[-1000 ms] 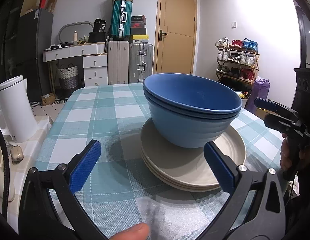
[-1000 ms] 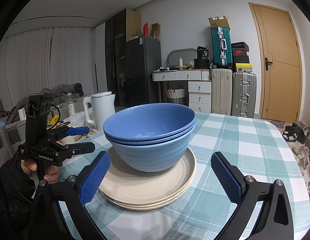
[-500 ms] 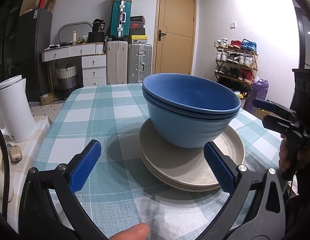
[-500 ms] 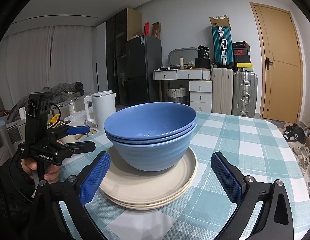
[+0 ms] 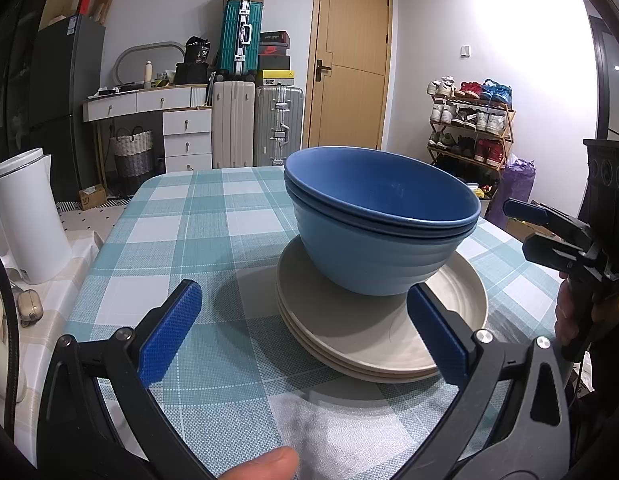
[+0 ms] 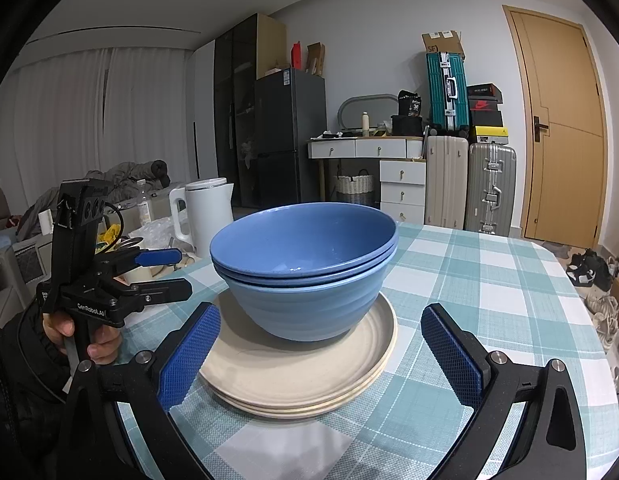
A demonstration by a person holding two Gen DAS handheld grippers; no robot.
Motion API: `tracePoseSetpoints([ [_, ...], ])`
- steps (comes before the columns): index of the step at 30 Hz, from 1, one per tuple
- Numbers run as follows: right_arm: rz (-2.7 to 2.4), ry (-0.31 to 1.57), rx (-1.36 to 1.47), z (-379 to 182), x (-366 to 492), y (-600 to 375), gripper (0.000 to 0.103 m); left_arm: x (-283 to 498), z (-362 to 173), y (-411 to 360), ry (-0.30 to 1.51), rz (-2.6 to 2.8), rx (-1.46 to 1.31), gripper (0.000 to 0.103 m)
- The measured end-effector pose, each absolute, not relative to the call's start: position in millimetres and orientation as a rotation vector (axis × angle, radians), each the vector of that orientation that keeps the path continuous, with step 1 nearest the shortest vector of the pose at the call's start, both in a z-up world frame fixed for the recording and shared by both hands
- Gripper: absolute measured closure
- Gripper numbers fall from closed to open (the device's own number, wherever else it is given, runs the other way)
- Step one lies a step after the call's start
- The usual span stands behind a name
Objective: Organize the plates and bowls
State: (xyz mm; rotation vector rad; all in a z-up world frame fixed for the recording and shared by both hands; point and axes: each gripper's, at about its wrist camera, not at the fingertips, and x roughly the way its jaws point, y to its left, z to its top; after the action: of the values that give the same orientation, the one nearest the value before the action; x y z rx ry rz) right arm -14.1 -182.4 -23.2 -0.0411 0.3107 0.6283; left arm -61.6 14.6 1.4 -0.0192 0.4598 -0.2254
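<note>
Blue bowls, nested, sit on the cream plates, all one stack mid-table on the checked cloth. Left gripper spread wide, holding nothing, stack at its 1 o'clock. Right gripper equally wide and empty, stack at 12 o'clock.

Risks, as judged: bowls sit off-centre on the plates; a finger bumping the rim could slide them. Smooth plates may slip if pinched at one edge. Kettle beyond, at 10 o'clock, well apart.
</note>
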Motion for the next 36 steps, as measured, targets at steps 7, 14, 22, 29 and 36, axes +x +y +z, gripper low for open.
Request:
tracePoseSetpoints([
  [7,0.630,0.308,-0.048,-23.5,-15.2,-182.3,0.001,-61.8,1.5,15.0,0.459,-0.225,-0.020,0.000],
  [14,0.631,0.308,-0.050,-23.6,-15.5,-181.9,0.001,-61.8,1.4,15.2,0.459,-0.225,-0.020,0.000],
  [22,0.630,0.308,-0.052,-23.5,-15.6,-181.6,0.001,-61.8,1.4,15.6,0.459,-0.225,-0.020,0.001],
  [29,0.630,0.309,-0.050,-23.5,-15.5,-181.6,0.001,-62.0,1.5,15.9,0.459,-0.225,-0.021,0.000],
  [36,0.630,0.309,-0.050,-23.4,-15.6,-181.5,0.001,-62.1,1.6,16.1,0.459,-0.225,-0.021,0.000],
])
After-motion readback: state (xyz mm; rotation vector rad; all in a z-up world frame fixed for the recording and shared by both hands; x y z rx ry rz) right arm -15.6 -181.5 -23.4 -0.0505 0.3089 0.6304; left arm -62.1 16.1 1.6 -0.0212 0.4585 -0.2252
